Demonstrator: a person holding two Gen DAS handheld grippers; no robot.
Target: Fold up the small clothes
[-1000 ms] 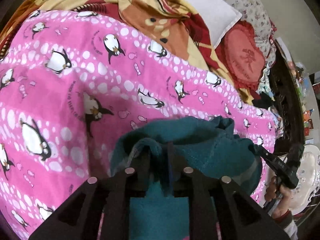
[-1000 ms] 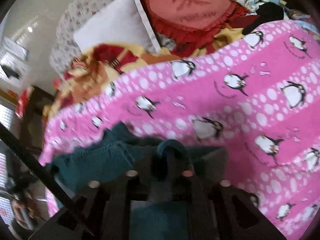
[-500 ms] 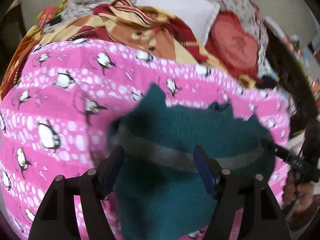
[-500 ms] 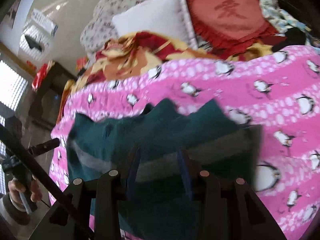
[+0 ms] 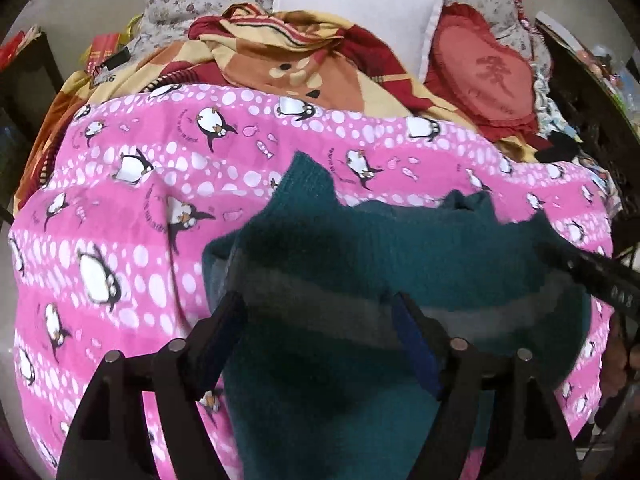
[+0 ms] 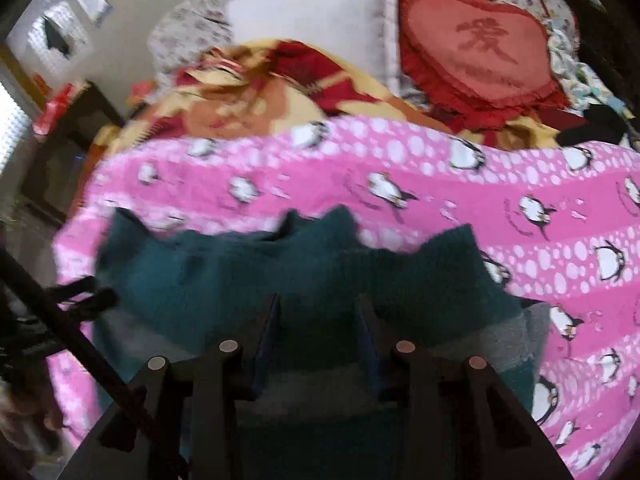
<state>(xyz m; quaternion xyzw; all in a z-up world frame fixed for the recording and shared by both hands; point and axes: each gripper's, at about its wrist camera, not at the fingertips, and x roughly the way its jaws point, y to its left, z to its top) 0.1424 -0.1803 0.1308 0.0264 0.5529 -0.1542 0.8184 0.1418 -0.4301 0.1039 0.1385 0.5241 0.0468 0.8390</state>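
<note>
A pink penguin-print blanket (image 5: 132,240) covered the near part of the bed, reaching to its near edge, and behind it a rumpled red-and-yellow blanket (image 5: 304,68) lay across the middle. Toward the head of the bed sat a white pillow (image 5: 356,4) and, to its right, a red heart-shaped cushion (image 6: 484,40). The teal knit garment (image 5: 360,248), crossed by a grey band, lay flat on the pink blanket near the bed's near edge, closer to the right side in the left wrist view, its pointed ends toward the head of the bed. The left gripper (image 5: 320,332) hung just over the garment's near part with its jaws spread wide and opening further; the fabric showed below and between them, but the blue pads (image 5: 412,336) did not press it. The right gripper (image 6: 318,340) hung over the same garment with its jaws partly apart, parted above the knit with nothing pinched.
</note>
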